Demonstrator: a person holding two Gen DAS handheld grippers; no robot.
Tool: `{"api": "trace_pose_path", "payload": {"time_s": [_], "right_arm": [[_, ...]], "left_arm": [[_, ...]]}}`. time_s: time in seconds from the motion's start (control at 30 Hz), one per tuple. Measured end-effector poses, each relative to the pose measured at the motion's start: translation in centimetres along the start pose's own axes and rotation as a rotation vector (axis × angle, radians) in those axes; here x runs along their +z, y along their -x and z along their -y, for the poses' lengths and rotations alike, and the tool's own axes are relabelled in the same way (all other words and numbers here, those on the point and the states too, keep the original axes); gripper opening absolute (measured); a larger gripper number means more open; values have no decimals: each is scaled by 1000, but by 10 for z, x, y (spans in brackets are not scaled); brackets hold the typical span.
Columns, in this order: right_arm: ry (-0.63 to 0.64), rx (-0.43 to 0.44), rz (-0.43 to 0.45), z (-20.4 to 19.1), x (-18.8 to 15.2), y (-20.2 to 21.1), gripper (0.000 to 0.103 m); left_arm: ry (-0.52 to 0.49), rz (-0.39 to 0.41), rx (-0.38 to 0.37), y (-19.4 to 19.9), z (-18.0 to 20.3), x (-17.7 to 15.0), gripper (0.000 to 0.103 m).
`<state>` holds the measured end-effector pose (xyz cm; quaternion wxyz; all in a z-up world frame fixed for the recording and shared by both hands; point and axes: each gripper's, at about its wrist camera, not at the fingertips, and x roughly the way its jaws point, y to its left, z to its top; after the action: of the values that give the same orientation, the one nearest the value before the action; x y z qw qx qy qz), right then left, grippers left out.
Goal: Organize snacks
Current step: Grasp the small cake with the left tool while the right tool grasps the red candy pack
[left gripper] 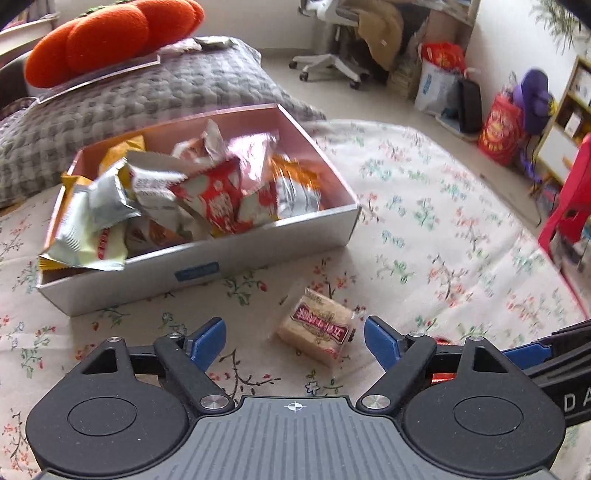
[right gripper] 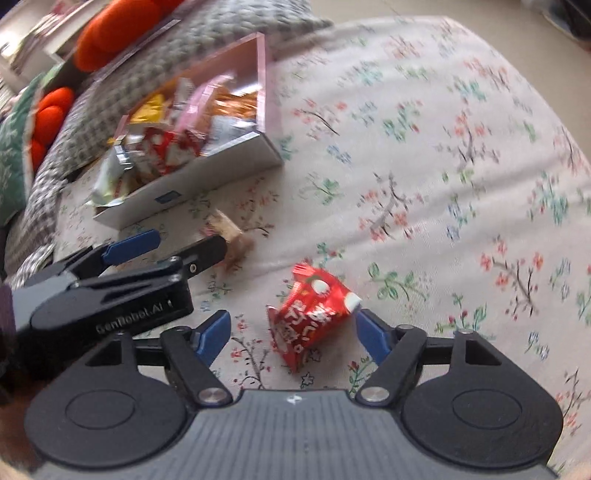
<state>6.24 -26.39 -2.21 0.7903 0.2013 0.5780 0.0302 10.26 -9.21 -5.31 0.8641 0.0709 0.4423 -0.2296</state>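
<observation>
A white box with a pink inside [left gripper: 258,242] lies on the floral bedspread, full of several snack packets [left gripper: 218,192]. A beige cracker packet with a red label [left gripper: 317,326] lies on the cloth in front of it, between the blue fingertips of my open left gripper [left gripper: 293,341]. In the right wrist view, a red snack packet [right gripper: 312,319] lies between the fingertips of my open right gripper [right gripper: 293,332]. The left gripper [right gripper: 162,240] shows there at left, near the cracker packet [right gripper: 231,236] and the box [right gripper: 192,184].
A grey knitted pillow [left gripper: 147,92] and an orange plush cushion [left gripper: 110,33] lie behind the box. The floral bedspread [left gripper: 443,221] stretches to the right. Beyond the bed edge are an office chair [left gripper: 332,55], bags [left gripper: 498,129] and a red stool [left gripper: 569,206].
</observation>
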Motion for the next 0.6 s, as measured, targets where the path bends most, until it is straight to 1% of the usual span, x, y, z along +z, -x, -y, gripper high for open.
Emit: {"api": "trace_pose_path", "payload": {"time_s": [0.03, 0.07, 0.1, 0.13, 0.17, 0.2, 0.23, 0.27, 0.3, 0.5, 0.6], "right_arm": [[-16, -6, -6, 1, -1, -2, 63], [-25, -10, -7, 2, -1, -5, 56], [-26, -16, -9, 1, -2, -7, 52], [-22, -24, -8, 2, -3, -8, 45], [-19, -30, -4, 2, -4, -8, 40], [-15, -32, 4, 2, -4, -7, 37], [-15, -37, 11, 2, -3, -6, 32], [-16, -44, 20, 3, -3, -5, 32], [-16, -51, 28, 3, -3, -4, 31], [3, -67, 56, 4, -3, 2, 31], [18, -73, 78, 2, 0, 6, 31]], "left_arm": [[-5, -5, 3, -4, 2, -1, 83], [-12, -9, 7, -8, 3, -2, 83], [-20, -8, 15, -10, 5, -3, 80], [-28, -8, 26, -13, 6, -3, 77], [-35, -6, 30, -14, 7, -3, 73], [-36, -3, 22, -15, 7, -3, 62], [-35, 0, 26, -14, 7, -3, 56], [-38, 7, 29, -13, 8, -2, 52], [-43, 11, 20, -12, 8, -2, 45], [-41, 12, 33, -7, 4, -2, 39], [-23, 19, 23, -2, 0, 0, 39]]}}
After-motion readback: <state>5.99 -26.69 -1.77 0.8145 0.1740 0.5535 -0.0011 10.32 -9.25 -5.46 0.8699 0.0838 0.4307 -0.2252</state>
